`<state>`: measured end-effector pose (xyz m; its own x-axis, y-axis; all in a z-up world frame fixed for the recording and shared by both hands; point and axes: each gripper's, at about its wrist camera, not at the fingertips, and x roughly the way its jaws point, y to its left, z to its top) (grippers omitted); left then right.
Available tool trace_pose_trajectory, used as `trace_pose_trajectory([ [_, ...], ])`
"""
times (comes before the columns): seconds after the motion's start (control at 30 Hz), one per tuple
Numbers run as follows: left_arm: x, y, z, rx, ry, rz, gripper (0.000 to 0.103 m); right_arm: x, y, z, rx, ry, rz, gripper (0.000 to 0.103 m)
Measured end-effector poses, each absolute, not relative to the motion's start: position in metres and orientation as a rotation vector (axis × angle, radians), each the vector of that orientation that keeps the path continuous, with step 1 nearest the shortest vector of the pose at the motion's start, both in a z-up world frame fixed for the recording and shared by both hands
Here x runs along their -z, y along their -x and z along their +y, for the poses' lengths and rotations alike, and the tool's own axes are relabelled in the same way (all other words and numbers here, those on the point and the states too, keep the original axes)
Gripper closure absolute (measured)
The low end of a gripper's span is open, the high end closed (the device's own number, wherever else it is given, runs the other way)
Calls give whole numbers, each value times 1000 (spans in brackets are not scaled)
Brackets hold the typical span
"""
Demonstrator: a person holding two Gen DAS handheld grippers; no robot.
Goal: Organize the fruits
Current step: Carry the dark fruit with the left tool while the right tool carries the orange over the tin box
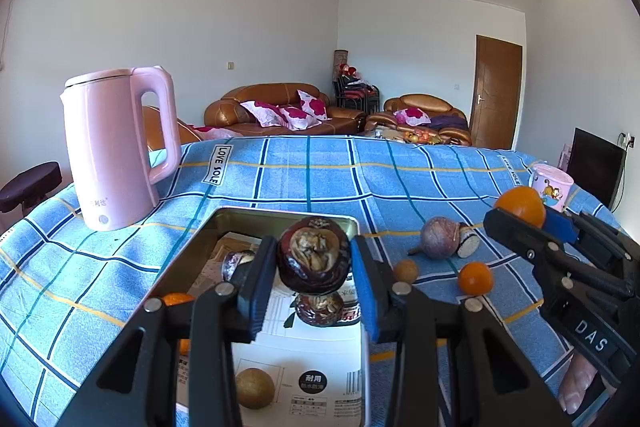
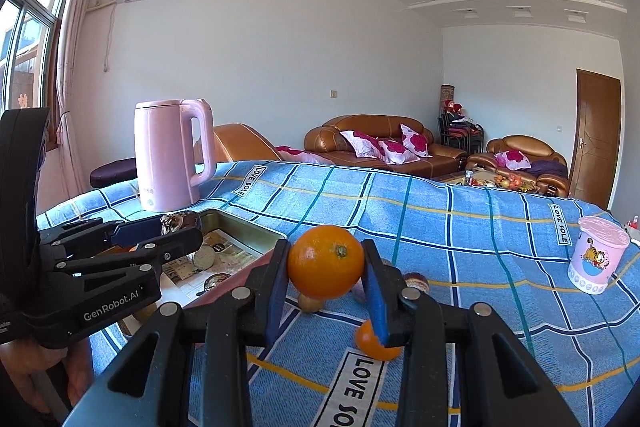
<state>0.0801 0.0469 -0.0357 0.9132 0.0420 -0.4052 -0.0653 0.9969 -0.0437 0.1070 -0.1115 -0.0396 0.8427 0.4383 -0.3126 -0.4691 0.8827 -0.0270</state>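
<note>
My left gripper (image 1: 314, 267) clenches a wrinkled dark-purple passion fruit (image 1: 314, 257) above the shallow metal tray (image 1: 356, 227), while my right gripper (image 2: 326, 267) grips a round orange (image 2: 326, 261) over the blue checked tablecloth (image 2: 460, 227), at about three o'clock from the tray. The passion fruit's crumpled skin could slip or crush between my pads. If released too high, it may strike the fruits in the tray and bounce out.

We log two grippers: left gripper (image 1: 314, 259), right gripper (image 2: 326, 263). One metal tray (image 1: 280, 215). One pink kettle (image 1: 116, 147). One pink cup (image 1: 554, 187). Three oranges (image 1: 520, 205) (image 1: 475, 279) (image 1: 176, 299). Two tan round fruits (image 1: 254, 387) (image 1: 405, 271). Four purple fruits (image 1: 314, 255) (image 1: 320, 307) (image 1: 236, 261) (image 1: 440, 237), plus one cut half (image 1: 468, 245).
</note>
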Motion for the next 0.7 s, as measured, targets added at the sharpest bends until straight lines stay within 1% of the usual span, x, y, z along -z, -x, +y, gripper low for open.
trace_pose_trajectory([
  [0.7,43,-90,82,-150,75,498,64,43,-120,-63,-534,135,321,66],
])
